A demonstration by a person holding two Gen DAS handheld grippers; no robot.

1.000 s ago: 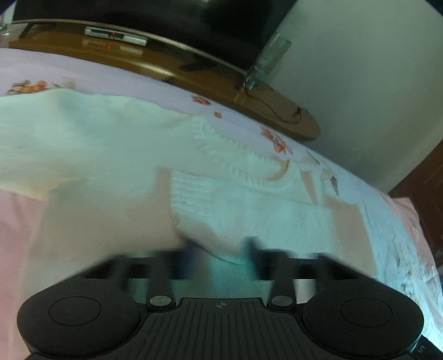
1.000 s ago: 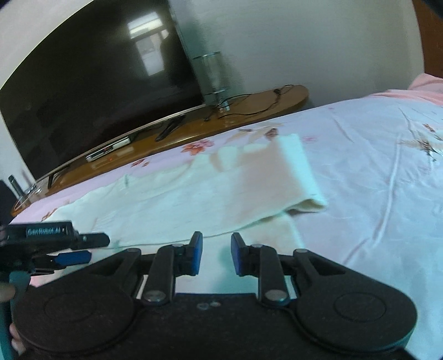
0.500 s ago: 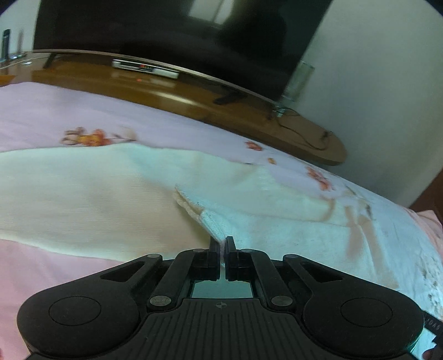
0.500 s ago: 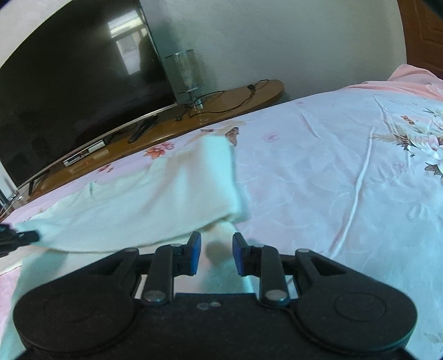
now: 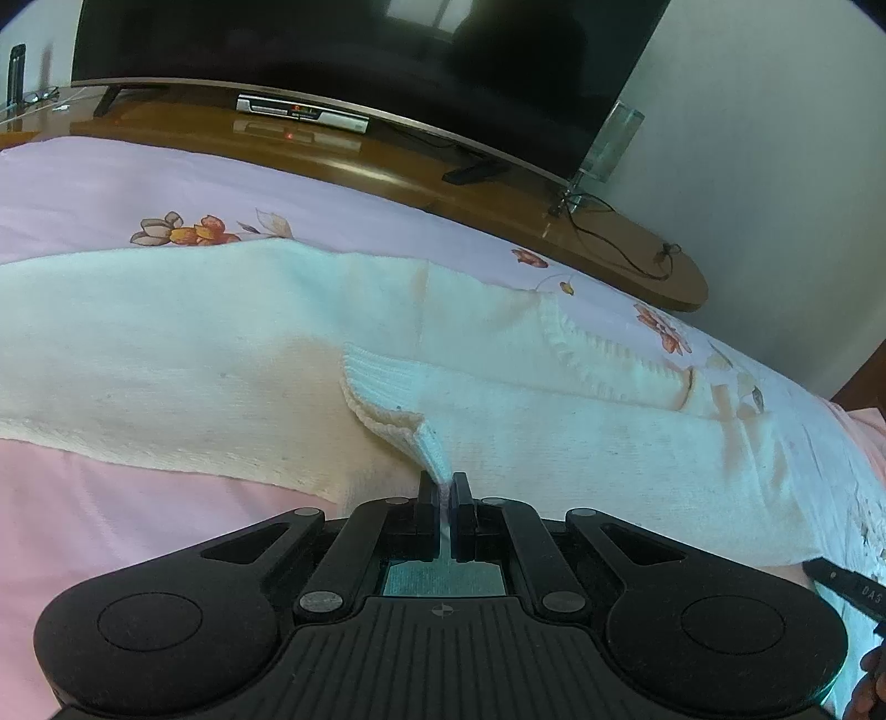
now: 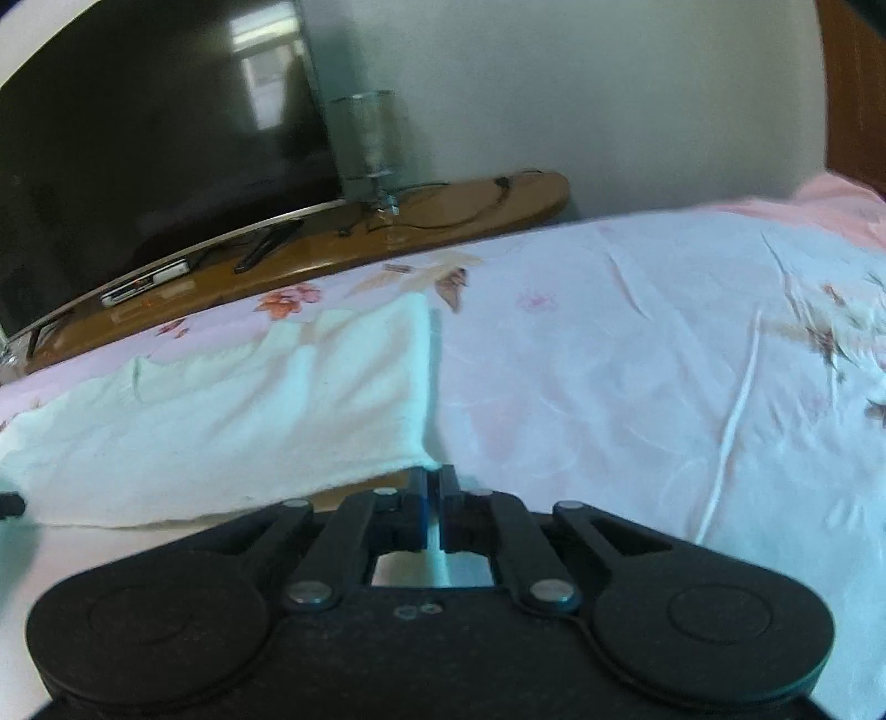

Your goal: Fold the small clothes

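Bed point(image 5: 111, 183) w/ pale pink-lilac floral sheet point(image 6: 637, 360), wrinkled on right-wrist view's 3 o'clock side. Cream knit sweater point(image 5: 166, 343) lies spread directly on the sheet, ribbed neckline point(image 5: 609, 354) toward 2 o'clock in left-wrist view, one sleeve folded across body, ribbed cuff point(image 5: 382, 387) near centre. Orange flower print point(image 5: 183, 230) at 10 o'clock, just beside sweater's far edge.

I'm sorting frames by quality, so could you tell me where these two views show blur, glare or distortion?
Left wrist view: sharp, fisheye bends the TV stand, screen reflections on the television. Right wrist view: softer, the bedsheet and cream sweater smeared, window glare on the television.
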